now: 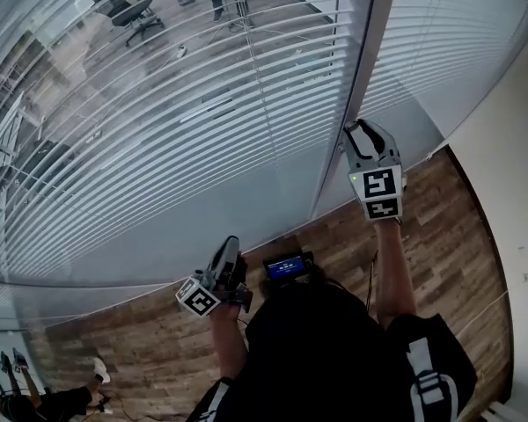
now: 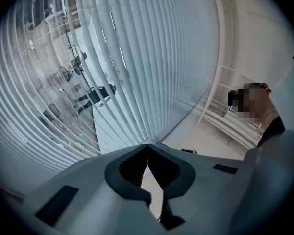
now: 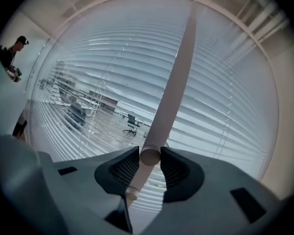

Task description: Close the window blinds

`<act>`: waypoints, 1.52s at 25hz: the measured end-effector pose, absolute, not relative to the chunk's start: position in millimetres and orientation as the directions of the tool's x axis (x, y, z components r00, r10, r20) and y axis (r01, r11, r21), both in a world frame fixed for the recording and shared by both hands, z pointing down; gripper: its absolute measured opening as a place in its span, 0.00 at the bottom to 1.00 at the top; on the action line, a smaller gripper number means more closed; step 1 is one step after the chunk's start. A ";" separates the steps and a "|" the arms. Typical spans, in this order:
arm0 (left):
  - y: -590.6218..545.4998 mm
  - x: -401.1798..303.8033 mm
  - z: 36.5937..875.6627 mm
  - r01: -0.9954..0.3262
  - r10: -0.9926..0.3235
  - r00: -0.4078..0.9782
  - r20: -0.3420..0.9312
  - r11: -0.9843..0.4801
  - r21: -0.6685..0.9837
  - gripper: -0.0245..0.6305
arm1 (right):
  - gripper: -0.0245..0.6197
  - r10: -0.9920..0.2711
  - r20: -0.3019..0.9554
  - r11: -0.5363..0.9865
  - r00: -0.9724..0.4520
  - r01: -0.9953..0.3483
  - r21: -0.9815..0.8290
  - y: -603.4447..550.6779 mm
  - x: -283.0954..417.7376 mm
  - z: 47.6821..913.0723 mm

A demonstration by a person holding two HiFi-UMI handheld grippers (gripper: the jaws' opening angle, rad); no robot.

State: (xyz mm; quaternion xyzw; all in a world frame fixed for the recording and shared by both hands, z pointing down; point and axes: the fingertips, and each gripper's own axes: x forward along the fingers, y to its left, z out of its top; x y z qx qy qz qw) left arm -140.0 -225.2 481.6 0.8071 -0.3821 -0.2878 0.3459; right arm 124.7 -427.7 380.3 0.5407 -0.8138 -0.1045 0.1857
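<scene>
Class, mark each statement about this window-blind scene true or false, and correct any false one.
1. The right gripper is closed on the blinds' wand. True.
2. The left gripper holds a cord. False: its jaws are together with nothing between them.
3. The blinds are fully shut. False: an office chair shows through the slats.
4. The floor is wood-patterned. True.

The head view looks steeply down past the left gripper (image 1: 231, 243) and right gripper (image 1: 359, 130) at the blinds (image 1: 158, 148) ahead. The right gripper view looks up along the wand (image 3: 174, 82) between its jaws, close in. The left gripper view shares those slats.
</scene>
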 end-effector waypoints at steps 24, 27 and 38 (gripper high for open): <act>-228.0 -142.4 475.9 -0.428 -0.820 0.537 -0.197 -0.467 0.774 0.04 | 0.24 -0.865 0.133 0.487 -0.484 -0.873 -0.011 -429.1 134.0 382.4; -229.2 -143.6 477.6 -0.428 -0.821 0.535 -0.197 -0.465 0.775 0.04 | 0.26 -0.888 0.157 0.455 -0.433 -0.877 0.153 -428.5 130.2 381.4; -226.5 -151.2 483.5 -0.444 -0.832 0.520 -0.194 -0.457 0.771 0.04 | 0.24 -0.928 0.189 0.371 -0.321 -0.839 0.397 -429.9 119.3 384.7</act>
